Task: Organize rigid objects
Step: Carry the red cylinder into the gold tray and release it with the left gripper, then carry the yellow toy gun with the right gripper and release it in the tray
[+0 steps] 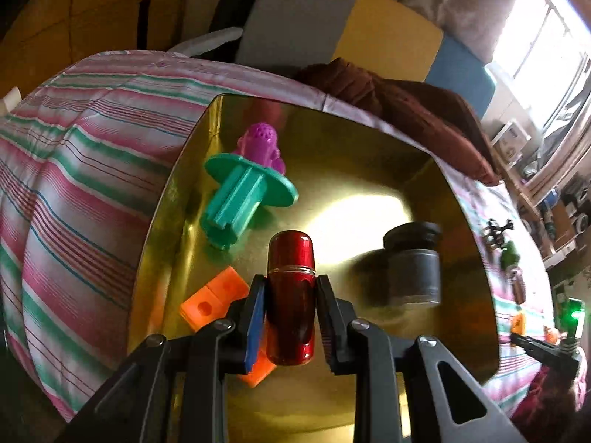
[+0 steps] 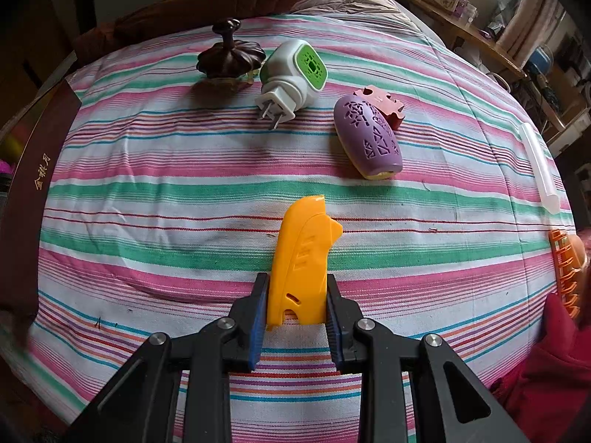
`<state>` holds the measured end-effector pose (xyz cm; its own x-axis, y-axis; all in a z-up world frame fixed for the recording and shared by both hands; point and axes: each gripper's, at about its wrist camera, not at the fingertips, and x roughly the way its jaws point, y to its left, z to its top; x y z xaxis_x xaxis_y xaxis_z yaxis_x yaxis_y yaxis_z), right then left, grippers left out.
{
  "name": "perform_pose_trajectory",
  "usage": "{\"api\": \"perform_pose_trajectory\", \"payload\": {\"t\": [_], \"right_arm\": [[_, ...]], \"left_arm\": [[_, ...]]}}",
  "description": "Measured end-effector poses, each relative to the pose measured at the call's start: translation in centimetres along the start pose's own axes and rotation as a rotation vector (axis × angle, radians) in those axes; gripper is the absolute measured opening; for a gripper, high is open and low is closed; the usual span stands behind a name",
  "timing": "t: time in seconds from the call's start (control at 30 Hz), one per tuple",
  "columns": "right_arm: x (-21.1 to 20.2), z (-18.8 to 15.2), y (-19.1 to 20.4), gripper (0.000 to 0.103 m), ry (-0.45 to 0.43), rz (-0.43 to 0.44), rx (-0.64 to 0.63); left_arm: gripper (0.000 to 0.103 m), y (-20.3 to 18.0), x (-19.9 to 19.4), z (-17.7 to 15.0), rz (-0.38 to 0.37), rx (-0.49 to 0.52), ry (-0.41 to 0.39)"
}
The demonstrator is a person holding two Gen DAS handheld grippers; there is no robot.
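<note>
Clamped between the blue-padded fingers of the left tool (image 1: pixel 291 297), a glossy red metal capsule-shaped case (image 1: pixel 291 288) hangs over the shiny gold square tin tray (image 1: pixel 332 140), its rounded end pointing forward. Below it in the tray lie a teal plastic flanged peg (image 1: pixel 240 199) touching a purple perforated plastic toy (image 1: pixel 260 146), an orange plastic block (image 1: pixel 218 295) partly under the tool, and a dark grey cylindrical jar (image 1: pixel 413 265), which is blurred.

The step in hand looks like dropping the red case into the tray. The bare patch between the orange block and the grey jar seems the best landing spot; lowering the case close to the tray floor before letting go should stop it rolling or knocking the jar.

The right tool (image 2: pixel 297 304) is closed on a yellow moulded plastic shell (image 2: pixel 301 254) over the striped bedsheet (image 2: pixel 147 184). Farther off on the bed rest a white and green plug-in device (image 2: pixel 293 77), a purple patterned oval case (image 2: pixel 367 136) touching a red puzzle-shaped piece (image 2: pixel 380 101), and a dark brown fluted knob (image 2: pixel 229 55). Carrying the shell over only once the left tool clears the tray should avoid a collision.
</note>
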<state>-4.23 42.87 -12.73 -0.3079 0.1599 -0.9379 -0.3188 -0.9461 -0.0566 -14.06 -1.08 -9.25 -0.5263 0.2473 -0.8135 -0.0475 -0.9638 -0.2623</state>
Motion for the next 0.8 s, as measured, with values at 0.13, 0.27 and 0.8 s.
{"api": "perform_pose_trajectory", "payload": {"t": [0.13,0.27,0.8], "right_arm": [[0.0,0.1,-0.1,0.028,0.000,-0.002,-0.006],[0.0,0.0,0.0,0.028,-0.001,-0.003,-0.007],[-0.7,-0.3,1.1,0.028,-0.007,-0.024,-0.041]], "left_arm": [[0.026,0.1,0.7,-0.2,0.049,0.016,0.012],[0.027,0.4,0.5,-0.3,0.049,0.011,0.004],[0.028,0.0,-8.8,-1.7,0.075,0.099,-0.211]]}}
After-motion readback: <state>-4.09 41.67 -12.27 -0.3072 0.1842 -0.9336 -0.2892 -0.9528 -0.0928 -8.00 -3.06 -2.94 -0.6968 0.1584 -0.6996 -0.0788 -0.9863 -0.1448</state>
